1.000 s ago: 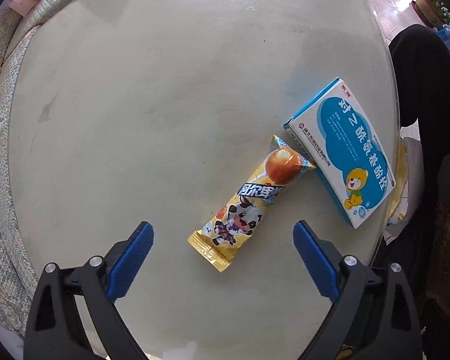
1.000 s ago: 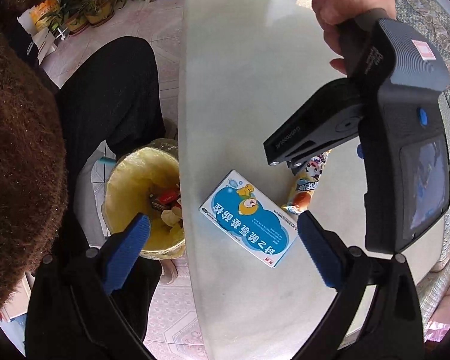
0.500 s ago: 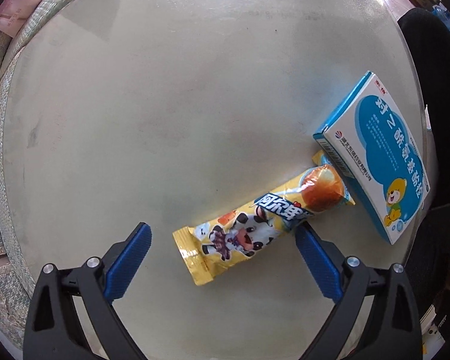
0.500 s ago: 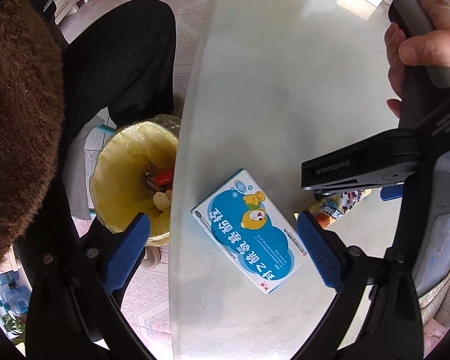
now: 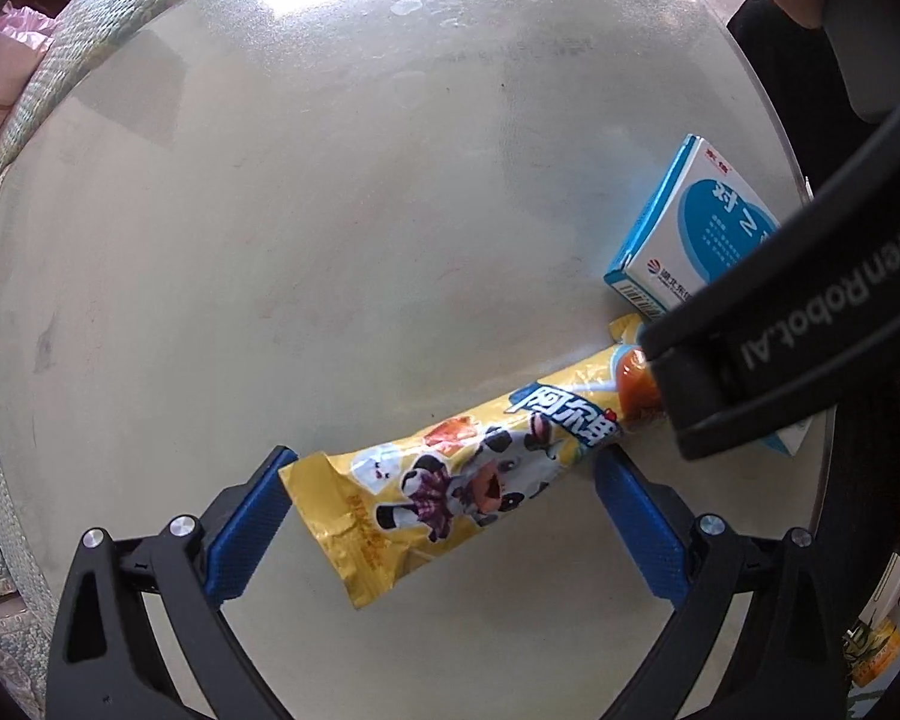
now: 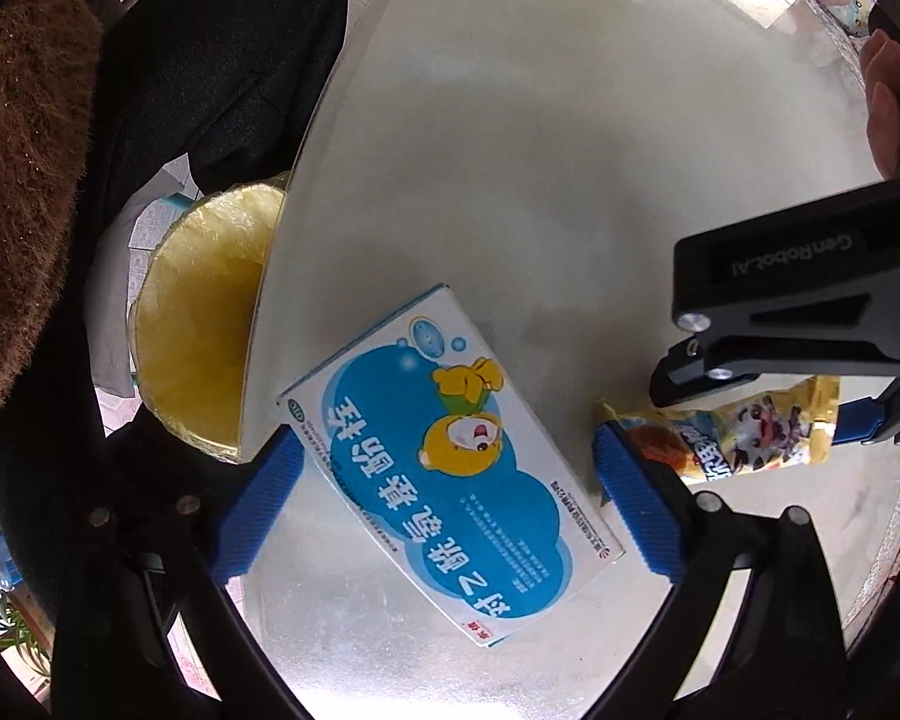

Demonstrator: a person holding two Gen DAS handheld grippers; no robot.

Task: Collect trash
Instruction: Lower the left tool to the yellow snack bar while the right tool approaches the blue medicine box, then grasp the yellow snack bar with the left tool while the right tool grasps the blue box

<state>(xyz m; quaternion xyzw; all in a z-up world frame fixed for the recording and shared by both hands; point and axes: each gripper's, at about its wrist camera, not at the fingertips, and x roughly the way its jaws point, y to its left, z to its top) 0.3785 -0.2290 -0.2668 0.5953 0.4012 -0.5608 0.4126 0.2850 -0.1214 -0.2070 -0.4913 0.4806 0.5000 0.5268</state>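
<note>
Pale, glossy round tabletop fills both of my wrist views, sunlight glaring at its upper edge. At the lower centre of the left view, a yellow plastic snack wrapper printed with a cartoon cow lies flat and slanted, its crimped end between the blue pads of my left gripper, whose jaws stand wide apart; the left pad sits right at the wrapper's corner, and whether they touch I cannot tell. The wrapper's far end runs under the black body of my other tool at the right edge of that frame. Just beyond it sits a blue-and-white cardboard medicine box with a yellow bear, which takes the lower centre of the right view, between the spread-wide blue pads of my right gripper, held by neither. The wrapper appears at the right of that view, near the box. At the left, below the table's edge, stands a trash bin lined with a yellow bag. A woven seat cushion borders the upper left of the left view.
</note>
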